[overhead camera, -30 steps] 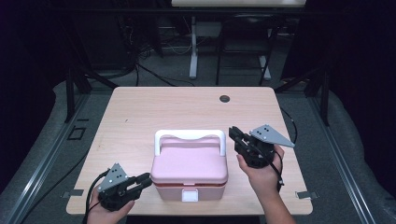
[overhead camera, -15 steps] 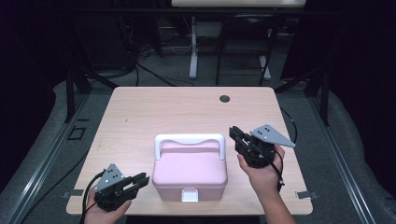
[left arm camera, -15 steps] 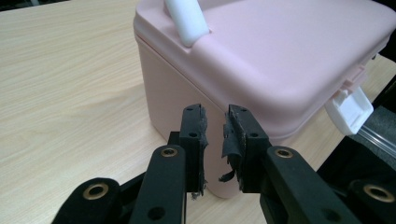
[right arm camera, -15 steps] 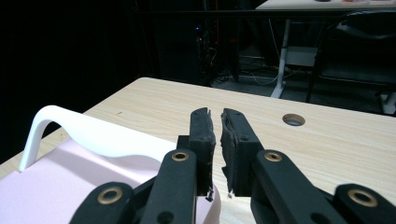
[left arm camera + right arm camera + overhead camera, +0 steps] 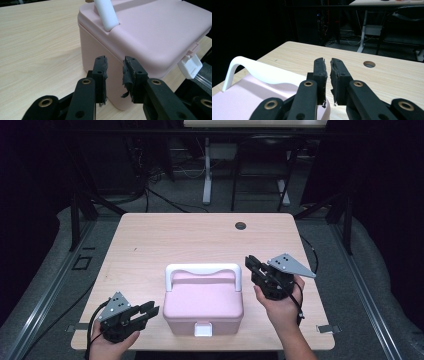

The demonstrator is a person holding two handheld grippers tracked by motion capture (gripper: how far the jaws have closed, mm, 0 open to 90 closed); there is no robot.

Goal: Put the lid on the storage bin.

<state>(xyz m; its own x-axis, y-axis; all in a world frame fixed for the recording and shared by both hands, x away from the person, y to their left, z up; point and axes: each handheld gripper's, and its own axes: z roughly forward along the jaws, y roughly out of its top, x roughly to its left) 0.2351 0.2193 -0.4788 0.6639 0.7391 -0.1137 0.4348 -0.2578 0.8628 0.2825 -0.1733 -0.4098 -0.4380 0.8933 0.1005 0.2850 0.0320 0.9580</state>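
The left gripper (image 5: 145, 310) has its fingers (image 5: 100, 75) a narrow gap apart, having just been opening, with nothing between them; the pads are frayed and point at the near left corner of the pink box (image 5: 204, 304), just beside its wall without touching it. The right gripper (image 5: 251, 263) has its fingers (image 5: 321, 75) nearly together, a thin slit between the pads, holding nothing. It hovers at the box's far right corner, close to the right end of the white handle (image 5: 203, 270), which stands upright along the far edge of the lid.

The box sits closed near the front edge of the desk (image 5: 150, 240), about midway between left and right, with its white latch (image 5: 202, 329) on the near face (the latch hangs down over the front wall, apparently fastened).

Judging from this, the work in hand is the approach to the box: both hands flank it, neither has taken hold. The next move probably calls for the left fingers to spread further if they are to brace or grip the wall, while the right must either widen for the handle or travel round to the near side to lift the latch. The far cable hole (image 5: 240, 225) in the desk plays no part.
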